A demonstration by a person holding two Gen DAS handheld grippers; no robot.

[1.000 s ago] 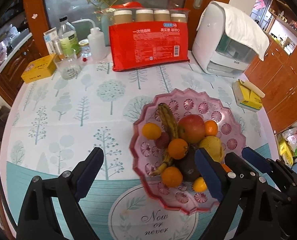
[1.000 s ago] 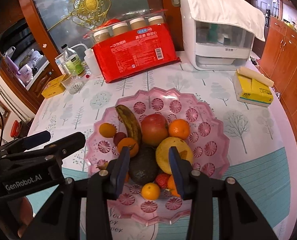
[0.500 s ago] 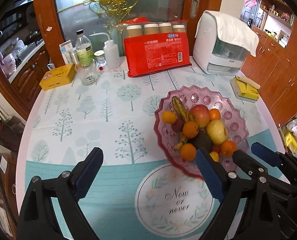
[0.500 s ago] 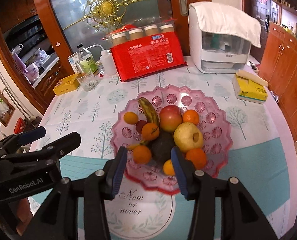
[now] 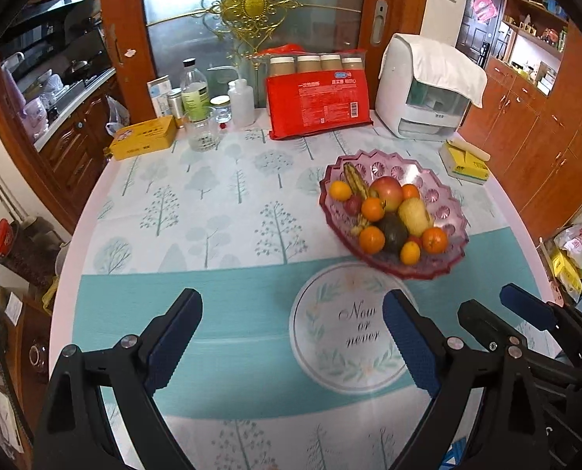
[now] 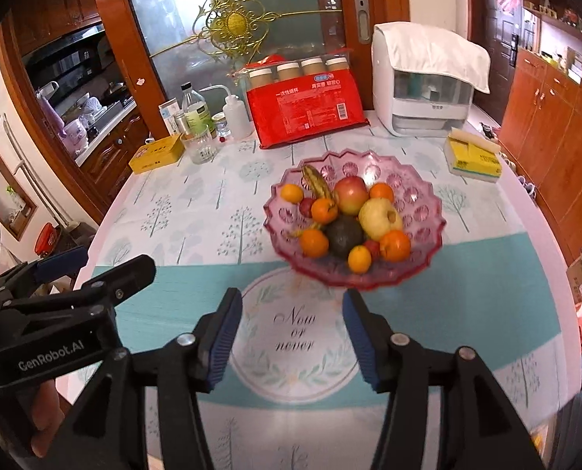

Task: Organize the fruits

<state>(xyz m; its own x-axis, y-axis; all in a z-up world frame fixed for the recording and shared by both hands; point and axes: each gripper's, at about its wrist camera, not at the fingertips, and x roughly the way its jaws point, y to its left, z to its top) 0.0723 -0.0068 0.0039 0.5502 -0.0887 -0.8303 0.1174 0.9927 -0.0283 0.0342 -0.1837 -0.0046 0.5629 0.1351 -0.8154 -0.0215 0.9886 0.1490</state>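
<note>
The pink bowl (image 6: 424, 211) on the table (image 5: 220, 211) holds all the fruit: oranges, an apple (image 6: 351, 195), a pear, a banana and an avocado (image 6: 344, 235), smooth, round and likely to roll, so each is best pinched across its middle. Both grippers tilt down short of the bowl, left gripper (image 5: 291, 337) with jaws wide and empty, right gripper (image 6: 291, 337) with jaws opening, nothing between them
</note>
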